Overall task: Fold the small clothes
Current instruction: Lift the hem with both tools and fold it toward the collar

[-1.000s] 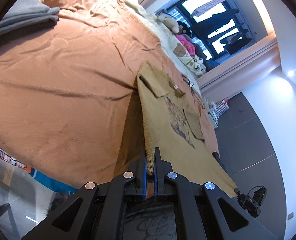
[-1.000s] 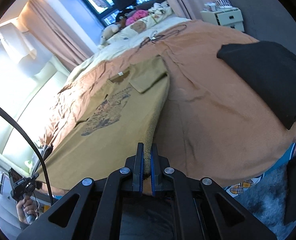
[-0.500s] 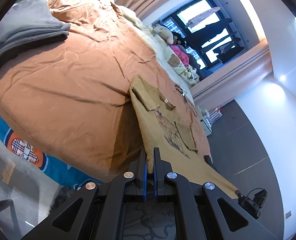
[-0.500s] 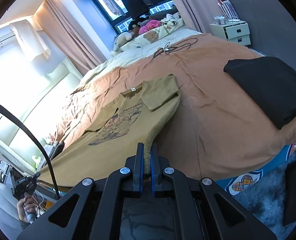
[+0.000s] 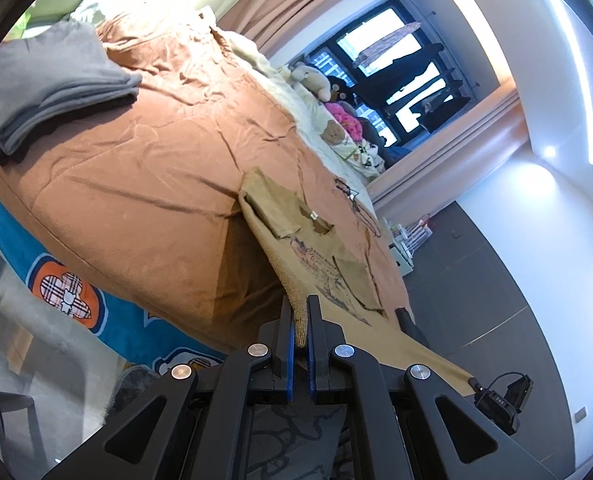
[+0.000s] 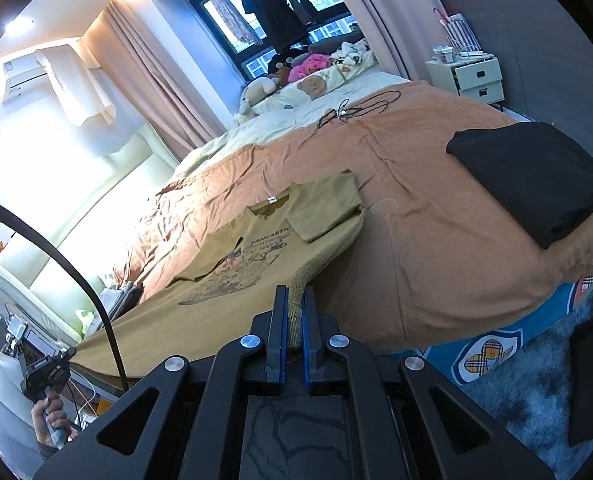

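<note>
Tan printed T-shirt [image 6: 232,276], sleeves folded inward, stretches taut over orange bedspread [image 5: 144,184]. Left gripper [image 5: 300,320] and right gripper [image 6: 294,312] each clamp hem at 6 o'clock.

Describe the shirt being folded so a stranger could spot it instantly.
Find the big bed with the orange-brown cover. The tan T-shirt lies stretched toward its foot, sleeves folded in. Unlike the plain black pile, it has a printed graphic.

T-shirt hem [image 6: 294,320]: pinched part hidden btwn right gripper [image 6: 294,312] pads; same at left gripper [image 5: 300,316].
Shirt print [image 6: 252,260]: mostly too small to read.
Black garment [image 6: 536,176]: on bed's right edge, fold underside hidden.
Grey stack [image 5: 48,80]: cut by frame edge.
</note>
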A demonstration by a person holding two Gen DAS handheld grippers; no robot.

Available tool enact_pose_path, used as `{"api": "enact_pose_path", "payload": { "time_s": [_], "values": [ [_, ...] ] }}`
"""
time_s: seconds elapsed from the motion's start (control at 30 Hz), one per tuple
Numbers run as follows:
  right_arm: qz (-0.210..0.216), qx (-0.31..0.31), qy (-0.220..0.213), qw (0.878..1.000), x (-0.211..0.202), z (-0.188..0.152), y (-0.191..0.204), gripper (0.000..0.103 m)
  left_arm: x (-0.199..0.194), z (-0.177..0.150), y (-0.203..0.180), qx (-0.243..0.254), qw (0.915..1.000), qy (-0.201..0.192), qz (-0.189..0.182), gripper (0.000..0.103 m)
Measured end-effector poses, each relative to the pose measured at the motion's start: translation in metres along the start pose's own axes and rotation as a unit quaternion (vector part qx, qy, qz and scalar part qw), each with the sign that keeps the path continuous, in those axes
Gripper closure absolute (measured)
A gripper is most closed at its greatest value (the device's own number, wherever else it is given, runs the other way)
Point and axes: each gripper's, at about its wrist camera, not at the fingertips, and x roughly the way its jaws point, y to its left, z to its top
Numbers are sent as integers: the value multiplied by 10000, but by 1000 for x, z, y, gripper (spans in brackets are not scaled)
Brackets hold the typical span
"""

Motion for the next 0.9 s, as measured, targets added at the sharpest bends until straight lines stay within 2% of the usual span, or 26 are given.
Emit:
{"api": "enact_pose_path", "payload": {
  "time_s": [0.17,0.33,0.63,0.9],
  "values": [
    [63,-2,-70,10000,-7,-5,-4,101,-4,5,-9,92,9999,-45,-29,99],
    [91,71,-48,9999,4,1,-16,101,12,17,-17,173,9998,20,27,99],
    [139,126,135,9997,58,46,-22,101,68,62,-26,240,9991,197,285,99],
    [-24,195,377,9991,126,96,-26,101,140,113,-17,170,9972,441,572,99]
  ]
}}
